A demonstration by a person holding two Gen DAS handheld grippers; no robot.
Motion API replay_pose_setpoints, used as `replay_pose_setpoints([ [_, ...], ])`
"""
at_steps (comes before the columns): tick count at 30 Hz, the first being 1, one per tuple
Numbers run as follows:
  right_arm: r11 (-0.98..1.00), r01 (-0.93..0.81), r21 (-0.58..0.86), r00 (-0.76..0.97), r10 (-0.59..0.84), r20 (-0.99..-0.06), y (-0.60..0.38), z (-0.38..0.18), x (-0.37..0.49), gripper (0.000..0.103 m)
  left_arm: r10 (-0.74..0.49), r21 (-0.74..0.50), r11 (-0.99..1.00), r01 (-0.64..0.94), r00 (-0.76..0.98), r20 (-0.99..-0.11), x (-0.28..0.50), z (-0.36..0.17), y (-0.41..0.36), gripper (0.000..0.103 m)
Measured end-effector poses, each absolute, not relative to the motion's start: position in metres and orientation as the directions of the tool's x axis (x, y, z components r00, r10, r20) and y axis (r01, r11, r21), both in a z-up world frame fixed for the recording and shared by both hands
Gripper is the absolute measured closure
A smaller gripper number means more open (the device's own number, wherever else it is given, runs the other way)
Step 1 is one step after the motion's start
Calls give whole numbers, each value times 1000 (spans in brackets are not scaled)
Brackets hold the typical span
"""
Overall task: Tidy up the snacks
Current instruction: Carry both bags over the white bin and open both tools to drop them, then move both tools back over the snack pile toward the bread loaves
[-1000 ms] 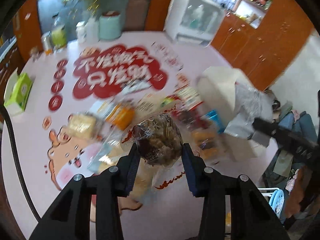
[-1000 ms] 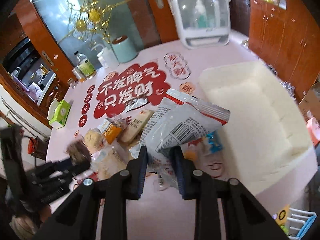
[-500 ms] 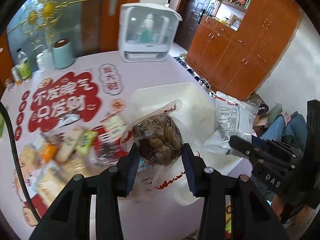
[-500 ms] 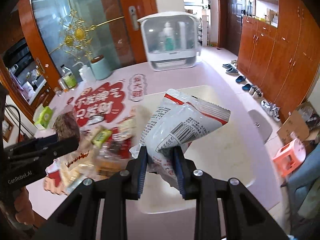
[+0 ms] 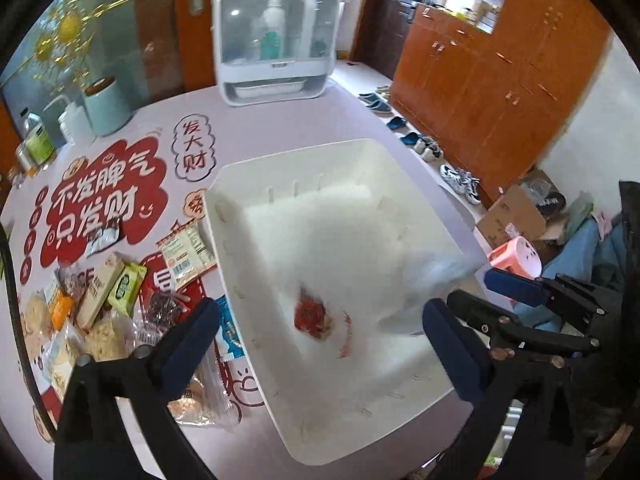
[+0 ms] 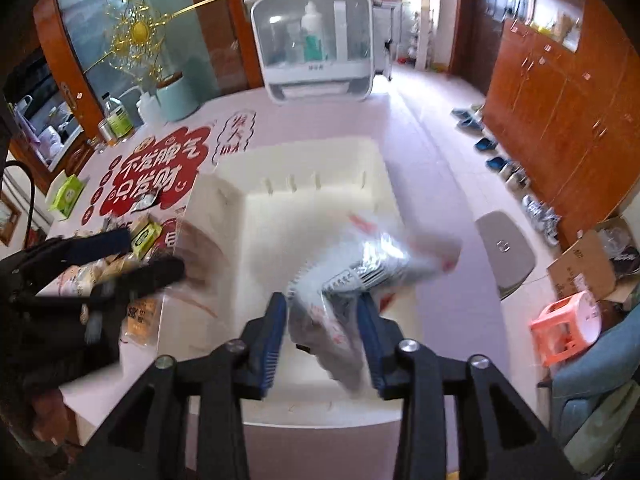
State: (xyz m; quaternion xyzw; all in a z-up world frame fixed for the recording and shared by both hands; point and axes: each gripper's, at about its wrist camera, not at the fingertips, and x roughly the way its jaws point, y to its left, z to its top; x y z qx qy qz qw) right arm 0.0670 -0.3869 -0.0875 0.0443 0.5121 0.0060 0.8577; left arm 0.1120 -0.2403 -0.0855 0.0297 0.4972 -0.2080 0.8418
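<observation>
My left claw (image 5: pixel 320 344) hangs above the white bin (image 5: pixel 280 184) with its jaws spread wide and nothing between them. Below it, on the bin floor, lies a blurred clear packet with a red and brown middle (image 5: pixel 314 316); I cannot tell whether it has come to rest.

My right claw (image 6: pixel 322 340) is also over the bin (image 6: pixel 320 160), near its front wall. Its jaws stand parted, and the large white and silver snack bag (image 6: pixel 360 268) shows between the blue pads (image 6: pixel 272 340), smeared by motion. The bag looks loose between the pads, though the blur does not let me say whether either pad touches it. In the left wrist view the same bag is a pale smear (image 5: pixel 432 276) at the bin's right side, just beside the right claw (image 5: pixel 472 292).

The bin sits on the pink worktop (image 5: pixel 280 120), over the edge of a red printed mat (image 5: pixel 104 196). To the bin's left a heap of remaining snacks (image 5: pixel 100 300) lies on the worktop: a beige carton, a green packet, a label-printed pouch, some clear-wrapped cakes. A white lidded cabinet (image 5: pixel 276 40) stands at the worktop's far edge, with a pale green canister (image 5: pixel 106 106) and bottles off to its left.
</observation>
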Motion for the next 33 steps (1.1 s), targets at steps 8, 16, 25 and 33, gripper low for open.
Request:
replay_pose_setpoints([
  [8,985,60,164,427,124,-896,-397,-103,75,38,-262,-128,944,303,456,-851,109,-96,-215,1],
  [16,980,66,187,441,139,-887,-389,-101,75,38,-242,-108,949,296,467,-850,95,-90,-200,2],
  [25,993,10,114,515,92,-852,-363,-85,69,38,-176,-70,971,229,488,-855,85,-79,-176,2],
  [33,994,17,104,532,79,-843,-342,-73,62,38,-180,-106,979,175,492,-852,78,-66,-129,3],
])
